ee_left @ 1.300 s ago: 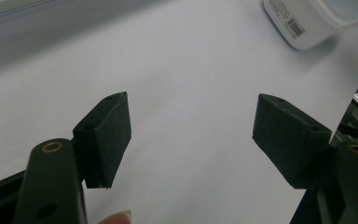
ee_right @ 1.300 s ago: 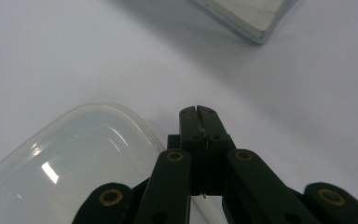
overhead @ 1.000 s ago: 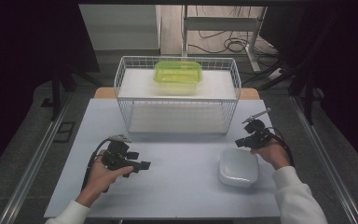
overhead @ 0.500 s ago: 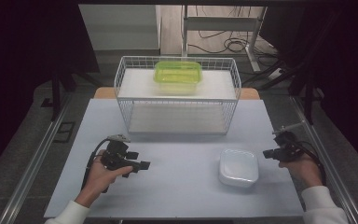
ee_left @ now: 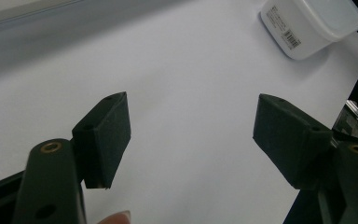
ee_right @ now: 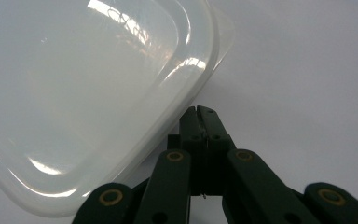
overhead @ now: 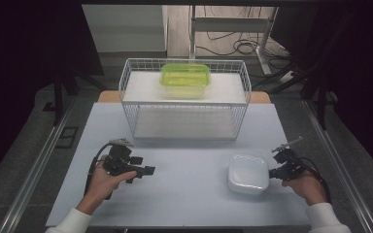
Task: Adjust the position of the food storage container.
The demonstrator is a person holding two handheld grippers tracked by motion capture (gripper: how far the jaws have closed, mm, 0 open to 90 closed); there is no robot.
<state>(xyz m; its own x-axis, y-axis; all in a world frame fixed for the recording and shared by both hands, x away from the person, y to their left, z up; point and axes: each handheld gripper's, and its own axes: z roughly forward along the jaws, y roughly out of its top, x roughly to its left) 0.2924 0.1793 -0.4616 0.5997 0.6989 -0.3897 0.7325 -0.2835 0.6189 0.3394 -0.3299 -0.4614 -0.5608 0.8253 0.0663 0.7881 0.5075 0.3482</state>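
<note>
The white, rounded-square plastic container [overhead: 248,173] sits upside down on the pale counter [overhead: 189,204], just beside the tips of the right hand-held gripper [overhead: 272,172]. No grasp is made yet, so by my judgement the handling has barely begun. In the right gripper view its jaws are pressed together with nothing between them, close to the container's rim [ee_right: 186,100]. The left hand-held gripper [overhead: 148,171] rests well apart from the container, spread wide and empty.
</note>
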